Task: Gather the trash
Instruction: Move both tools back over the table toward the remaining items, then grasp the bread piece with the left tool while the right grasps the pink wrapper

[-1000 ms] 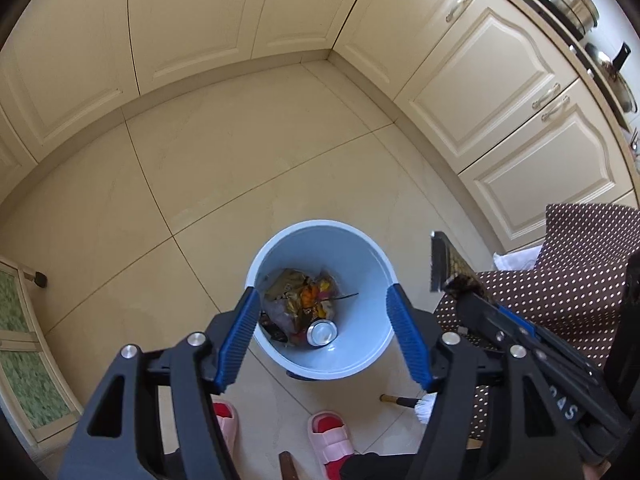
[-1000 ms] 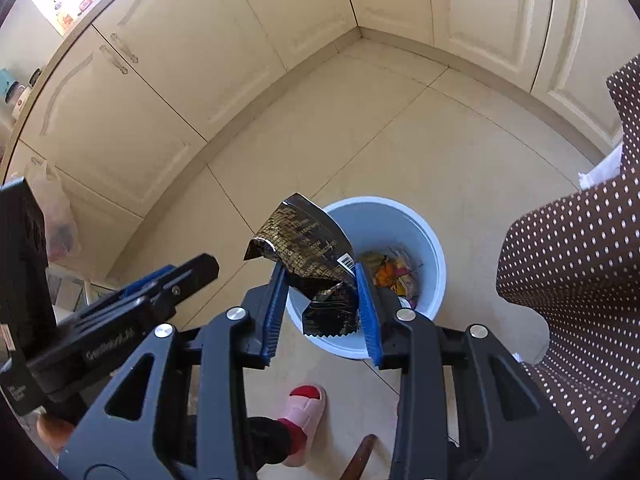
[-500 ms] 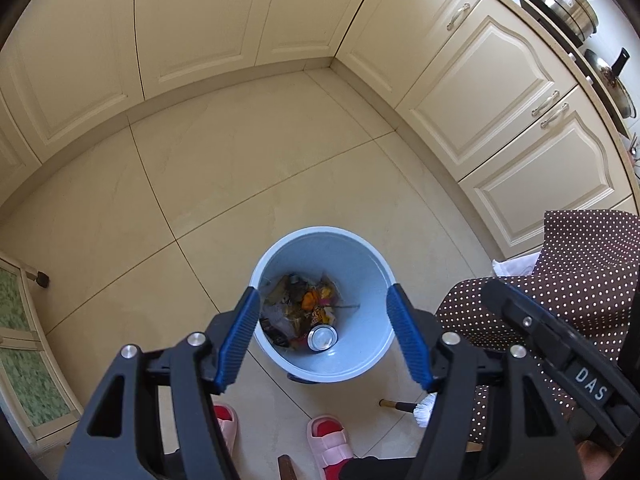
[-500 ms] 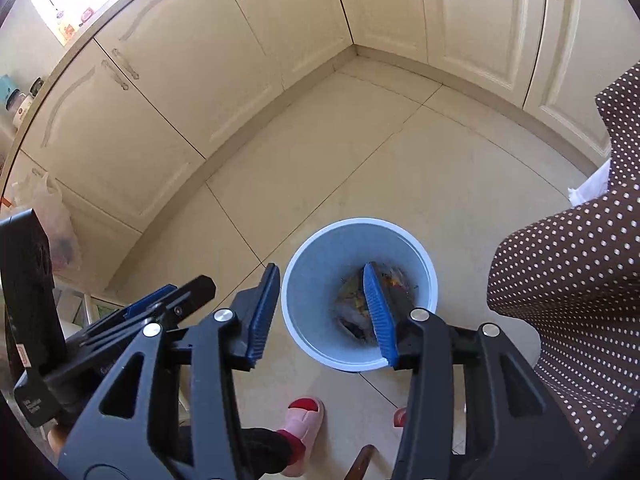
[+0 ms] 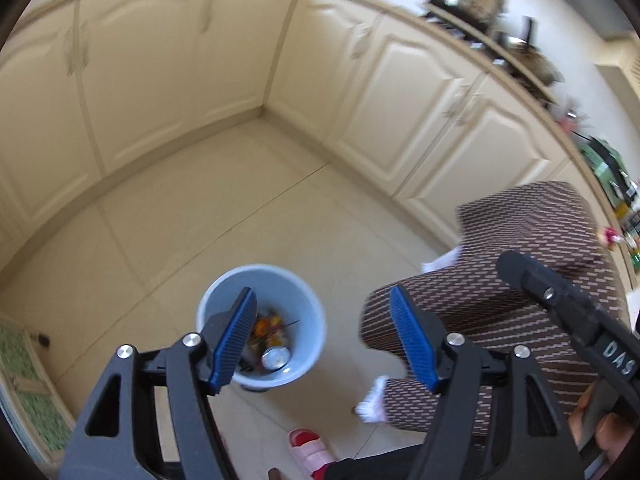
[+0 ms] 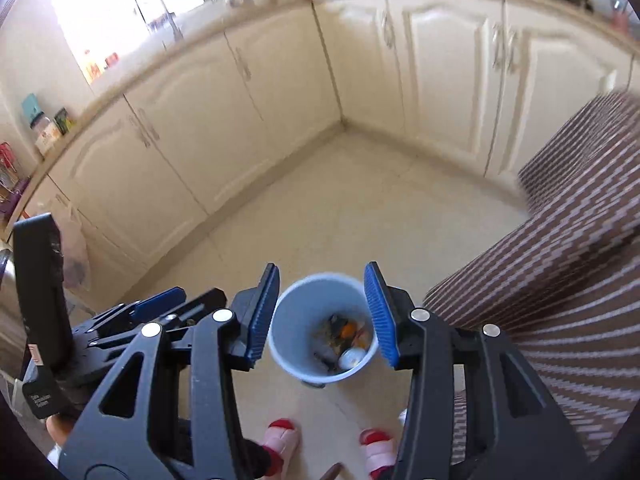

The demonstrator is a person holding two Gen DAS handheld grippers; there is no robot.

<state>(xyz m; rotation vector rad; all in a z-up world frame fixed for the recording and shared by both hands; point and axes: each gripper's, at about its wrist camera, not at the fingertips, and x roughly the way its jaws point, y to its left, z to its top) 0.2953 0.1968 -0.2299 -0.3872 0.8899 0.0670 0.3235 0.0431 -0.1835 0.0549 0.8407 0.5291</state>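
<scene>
Since a second ago we have let go of the dark snack wrapper that the right gripper (image 6: 322, 312) carried; it is no longer between the blue pads, and both cameras have tipped up and pulled back, so the blue trash bin (image 5: 308, 312) now looks smaller and sits low in each view. Our right gripper stands apart and empty, with the bin straight ahead between its fingers. Our left gripper (image 5: 324, 336) is also apart and empty, with the bin just ahead of its left finger and partly hidden behind that pad. Inside the bin we see mixed trash (image 6: 340, 332) and a can (image 5: 276, 358) lying near the wall closest to us; the wrapper itself we cannot pick out in the blur. We judge this drop finished and the step in hand to be the turn away to look for the next piece. To do it well we should swing slowly enough for the views to sharpen, keep both grippers wide, and lift clear before turning. To the right of both grippers lies brown dotted fabric (image 6: 560, 280), close enough to snag a finger. Pink slippers (image 6: 280, 436) stand just below the grippers, near the bin. Cream cabinets (image 5: 420, 120) ring the floor (image 5: 200, 220) ahead, and the counter (image 6: 200, 44) above them carries small, blurred things.
</scene>
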